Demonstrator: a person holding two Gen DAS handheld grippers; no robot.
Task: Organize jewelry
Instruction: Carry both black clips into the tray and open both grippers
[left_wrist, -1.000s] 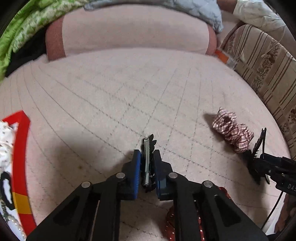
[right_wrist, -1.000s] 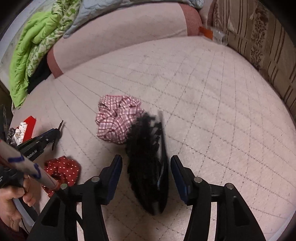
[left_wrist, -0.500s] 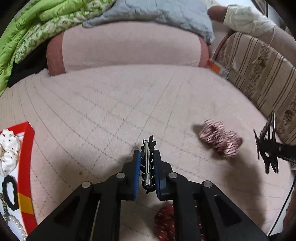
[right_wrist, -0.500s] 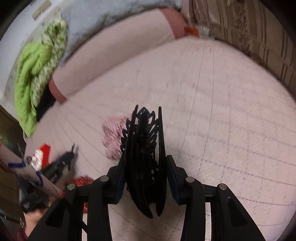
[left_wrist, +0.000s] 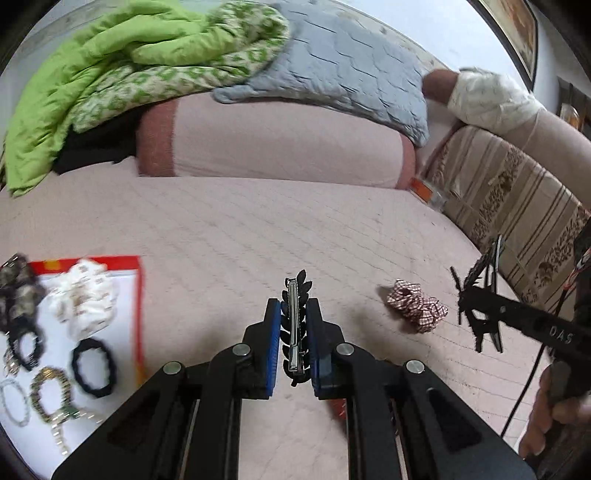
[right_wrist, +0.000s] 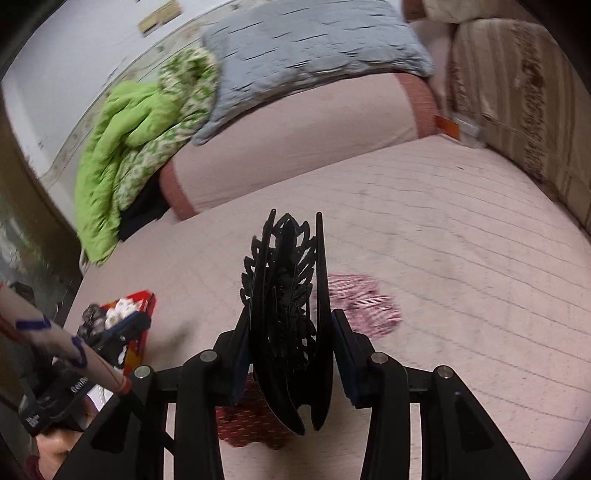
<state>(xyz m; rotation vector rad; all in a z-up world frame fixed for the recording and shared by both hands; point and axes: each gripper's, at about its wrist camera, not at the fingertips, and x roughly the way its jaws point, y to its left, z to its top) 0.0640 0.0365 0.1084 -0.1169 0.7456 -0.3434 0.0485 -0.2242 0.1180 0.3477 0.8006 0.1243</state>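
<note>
Both hair clips are now lifted off the bed (left_wrist: 295, 229): left gripper (left_wrist: 293, 343) fingers pinch the slim leaf barrette (left_wrist: 294, 325), right gripper (right_wrist: 288, 354) fingers clamp the large black claw clip (right_wrist: 288, 295), apparently bound for the red-edged tray (left_wrist: 138, 306).

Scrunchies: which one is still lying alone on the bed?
The checked red-and-white scrunchie. The white scrunchie and the black scrunchie lie on the red-edged tray.

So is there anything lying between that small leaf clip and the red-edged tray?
Nothing visible: only bare pink bedspread separates the leaf clip, held in the left gripper, from the tray.
</note>
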